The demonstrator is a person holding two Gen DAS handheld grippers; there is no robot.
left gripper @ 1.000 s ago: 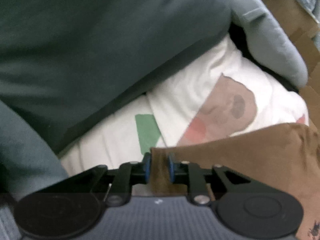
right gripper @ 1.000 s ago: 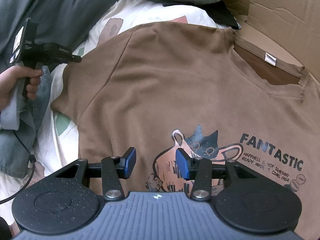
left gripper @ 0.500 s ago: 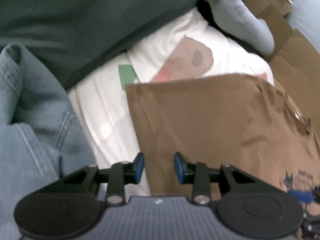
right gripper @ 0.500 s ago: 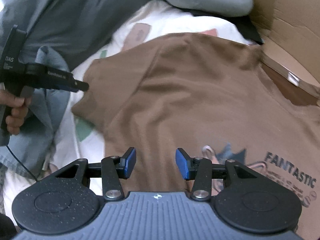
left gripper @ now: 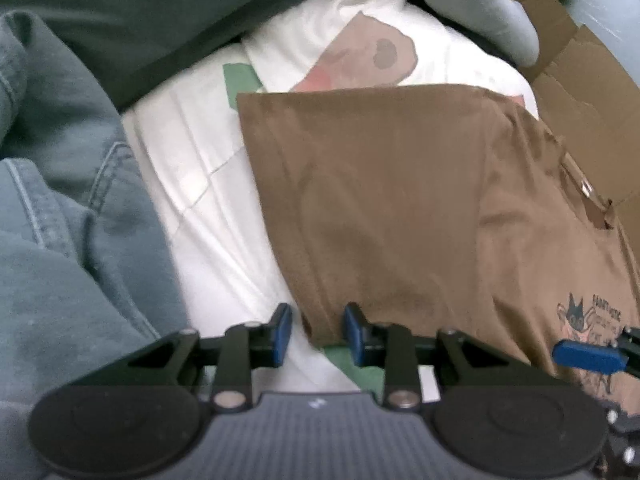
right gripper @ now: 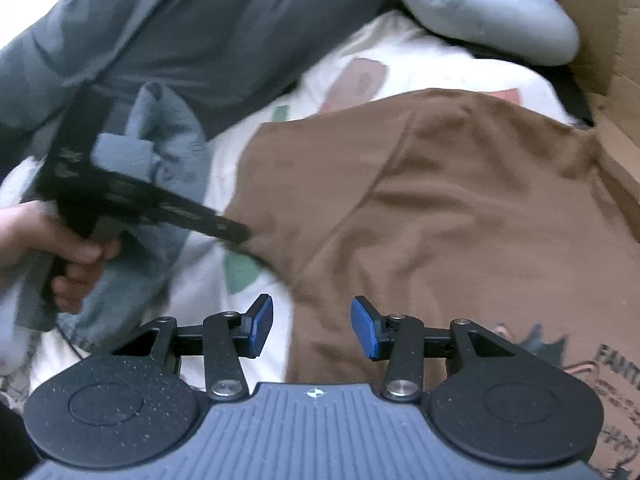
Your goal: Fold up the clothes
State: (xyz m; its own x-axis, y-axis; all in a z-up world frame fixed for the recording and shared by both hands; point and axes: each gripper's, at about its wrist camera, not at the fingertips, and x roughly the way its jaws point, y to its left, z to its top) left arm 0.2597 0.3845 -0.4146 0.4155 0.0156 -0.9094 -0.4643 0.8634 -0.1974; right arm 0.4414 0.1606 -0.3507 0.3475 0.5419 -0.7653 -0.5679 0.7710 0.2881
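Looking down my left gripper (left gripper: 316, 334), jaws narrowly apart and empty — the brown cotton T-shirt (left gripper: 400, 208) lies flat on the white printed bedsheet (left gripper: 208, 208), sleeve hem just between the pads, I judge for pinching. From the right gripper (right gripper: 312, 330), jaws wider, nothing held — poised over the shirt's side edge for folding.

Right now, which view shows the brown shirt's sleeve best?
The left wrist view: the sleeve lies flat in mid-frame with its hem edge visible, between the brown shirt's body and the white sheet. The right wrist view shows the sleeve too, but blurred, and the left gripper covers part of its edge.
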